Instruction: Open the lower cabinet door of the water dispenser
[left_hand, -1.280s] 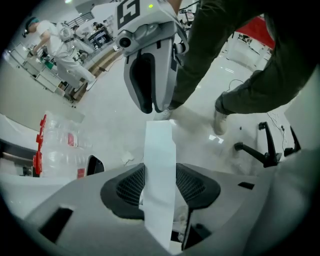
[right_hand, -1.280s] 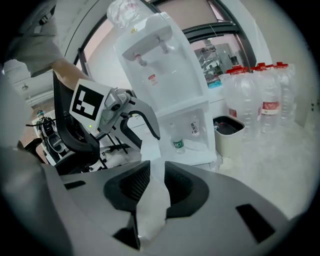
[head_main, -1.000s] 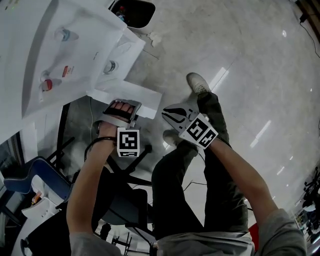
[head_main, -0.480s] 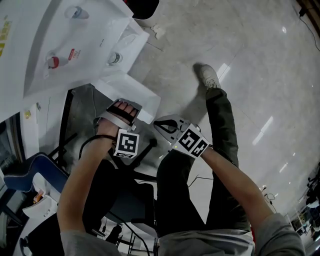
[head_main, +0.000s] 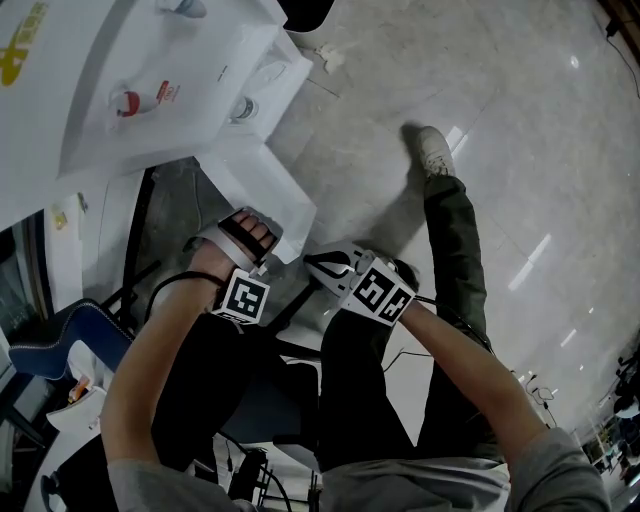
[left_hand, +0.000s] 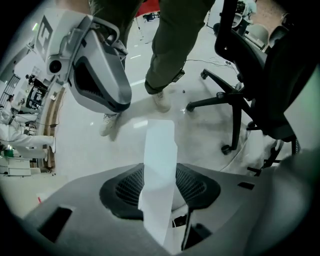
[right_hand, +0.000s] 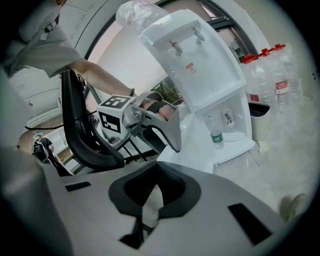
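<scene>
Now gripping door (left_hand: 160, 142) with left hand-held gripper (left_hand: 160, 189), right hand-held gripper (right_hand: 150, 199) shut, empty; may slip if twisted.

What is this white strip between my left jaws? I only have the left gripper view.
Observer: In the head view it is the free edge of the water dispenser's lower cabinet door, and the left gripper is closed on it.
Operator: Is the door open?
Observer: Yes, it stands swung out. The right gripper view shows a bottle inside the cabinet.
Operator: And my right jaws?
Observer: The right gripper has them together, with nothing between.
</scene>
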